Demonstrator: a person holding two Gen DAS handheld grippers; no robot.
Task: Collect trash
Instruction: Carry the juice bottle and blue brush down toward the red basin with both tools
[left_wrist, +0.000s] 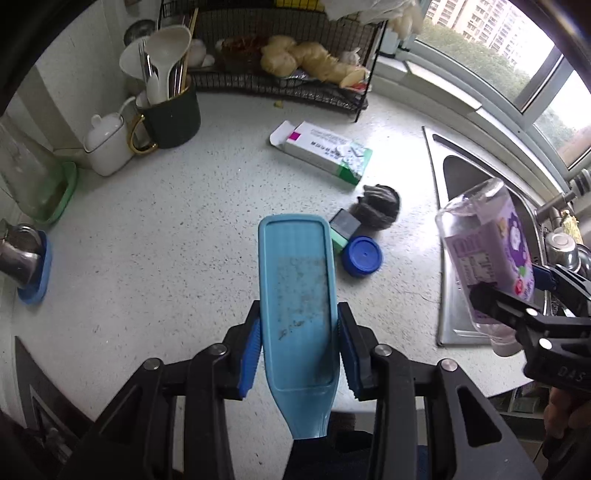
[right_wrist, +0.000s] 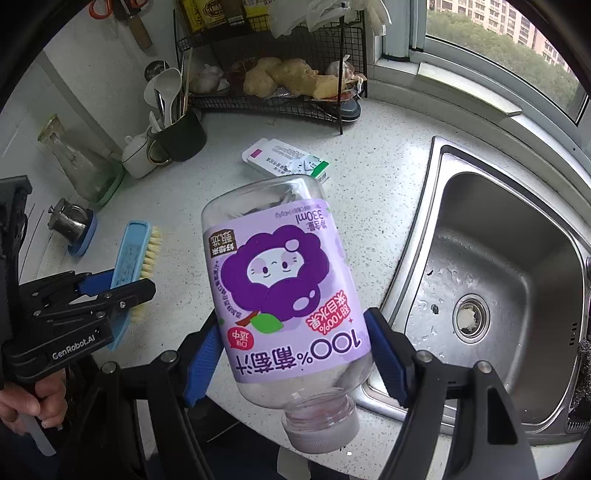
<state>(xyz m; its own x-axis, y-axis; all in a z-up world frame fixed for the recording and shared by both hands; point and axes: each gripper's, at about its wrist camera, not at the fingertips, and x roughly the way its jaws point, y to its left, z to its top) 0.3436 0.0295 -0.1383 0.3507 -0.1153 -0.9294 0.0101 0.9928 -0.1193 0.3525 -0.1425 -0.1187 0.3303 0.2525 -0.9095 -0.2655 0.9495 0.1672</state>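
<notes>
My left tongs (left_wrist: 299, 354) are clamped on the blue brush (left_wrist: 297, 295), low centre of the left view; its back faces me, so the bristles are hidden there and its handle end drops out of sight between the arms. In the right view the bristles show at mid left, pointing right, and a hand (right_wrist: 26, 406) grips the tool at lower left, cut by the frame edge. My right tongs (right_wrist: 295, 354) stand wide, their pads pressing the sides of the purple-labelled bottle (right_wrist: 284, 306), which hangs neck toward me, cap on, above the counter (left_wrist: 147, 240) edge beside the sink (right_wrist: 498, 277). Both tongs point steeply down. Still lying on the counter: a carton (left_wrist: 325, 151) at upper centre, a blue lid (left_wrist: 361, 256), and a grey lump (left_wrist: 380, 206) I cannot identify; a small dark-topped block just by the brush is partly covered by it.
</notes>
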